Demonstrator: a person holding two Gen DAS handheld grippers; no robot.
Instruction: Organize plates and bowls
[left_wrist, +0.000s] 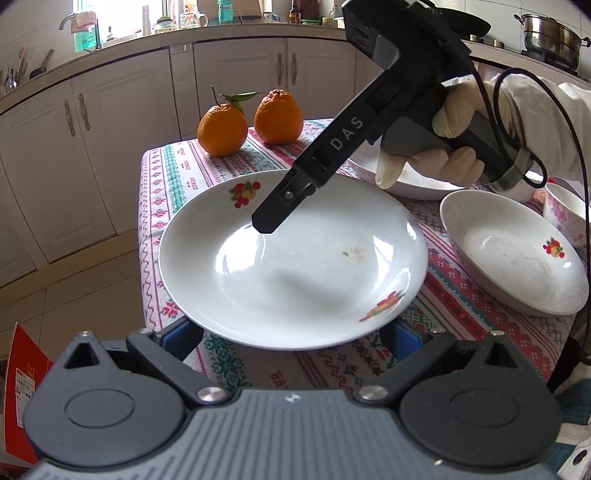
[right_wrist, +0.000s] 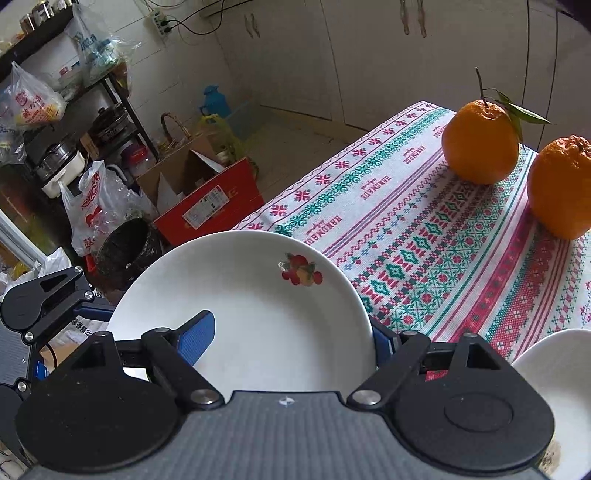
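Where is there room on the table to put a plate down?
The bare cloth between the big plate and the two oranges is free. The side with the other dishes is crowded.

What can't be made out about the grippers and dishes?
Left wrist view: white fruit-patterned plate covers fingertips of left gripper, grip unclear; gloved hand covers far white dish; frame edge cuts pink floral bowl.
Right wrist view: plate rim hides one pad of right gripper, contact unclear.
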